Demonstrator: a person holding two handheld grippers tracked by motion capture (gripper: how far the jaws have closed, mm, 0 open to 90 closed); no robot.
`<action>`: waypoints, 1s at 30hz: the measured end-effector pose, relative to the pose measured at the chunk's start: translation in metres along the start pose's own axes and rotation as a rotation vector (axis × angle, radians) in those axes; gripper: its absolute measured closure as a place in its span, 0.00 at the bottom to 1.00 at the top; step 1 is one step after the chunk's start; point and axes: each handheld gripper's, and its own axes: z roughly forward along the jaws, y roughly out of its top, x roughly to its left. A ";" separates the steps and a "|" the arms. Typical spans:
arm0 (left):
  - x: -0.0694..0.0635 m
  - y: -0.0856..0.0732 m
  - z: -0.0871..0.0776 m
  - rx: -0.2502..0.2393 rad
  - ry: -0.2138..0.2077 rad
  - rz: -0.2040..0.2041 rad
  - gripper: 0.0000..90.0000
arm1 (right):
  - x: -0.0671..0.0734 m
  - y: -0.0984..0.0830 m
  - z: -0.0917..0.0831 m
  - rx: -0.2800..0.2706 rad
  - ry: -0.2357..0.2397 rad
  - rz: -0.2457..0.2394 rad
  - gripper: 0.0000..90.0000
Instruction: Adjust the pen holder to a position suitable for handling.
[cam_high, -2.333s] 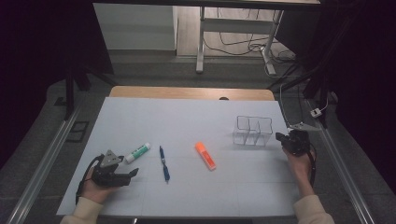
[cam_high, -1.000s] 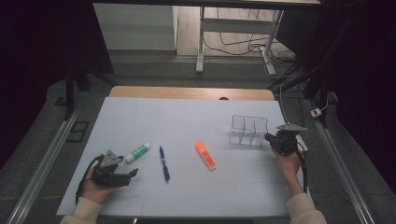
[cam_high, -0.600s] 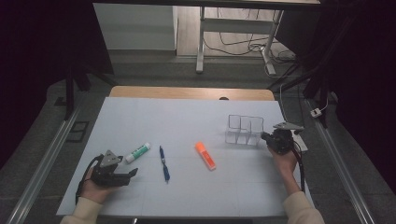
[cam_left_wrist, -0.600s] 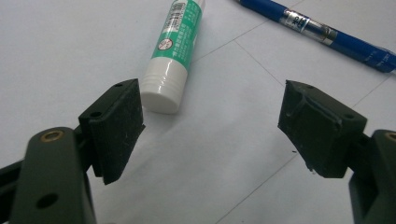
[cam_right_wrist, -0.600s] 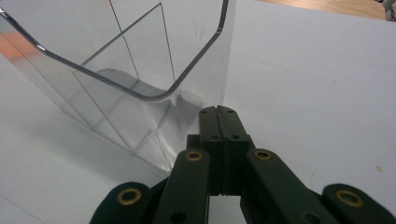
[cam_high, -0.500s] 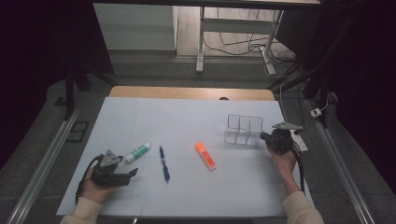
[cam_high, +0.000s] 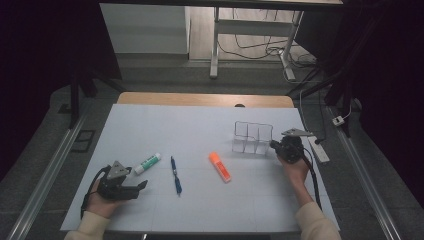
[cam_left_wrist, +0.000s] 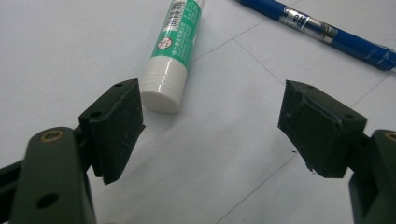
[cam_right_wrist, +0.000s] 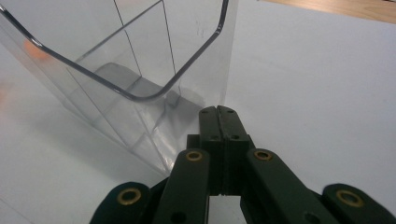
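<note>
High view, left to right. Left gripper (cam_high: 141, 186) rests low on the white table sheet (cam_high: 200, 125), held in the person's left hand (cam_high: 102, 202), jaws pointing right. In the left gripper view the jaws stand wide apart with nothing between them; bare sheet in the gap. A glue stick (cam_left_wrist: 173, 49) with a green and white label lies just beyond the left jaw, its white cap end nearest the jaw tip, close but not touching as far as can be told. Beyond it, a blue pen (cam_left_wrist: 327, 33) lies apart from the jaws.

Middle of the sheet: an orange marker (cam_high: 220, 166) lies flat, well apart from both grippers.

Right side: a clear plastic organizer (cam_high: 252, 137) stands upright, split into compartments; all look empty. Right gripper (cam_high: 274, 145) sits at the organizer's right end, held in the right hand (cam_high: 295, 167). In the right gripper view its jaws are pressed fully together, holding nothing, tips right at the base of the organizer's near corner wall; actual contact cannot be told.
</note>
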 end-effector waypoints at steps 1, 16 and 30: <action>0.000 0.000 0.000 0.000 0.000 0.000 0.25 | 0.000 0.000 0.000 0.000 0.000 0.000 0.99; 0.000 0.000 0.000 0.003 0.000 0.004 0.25 | 0.016 0.010 0.016 -0.002 0.022 -0.021 0.99; 0.000 0.000 0.000 0.003 0.000 0.005 0.25 | 0.031 0.017 0.029 0.010 0.047 -0.042 0.99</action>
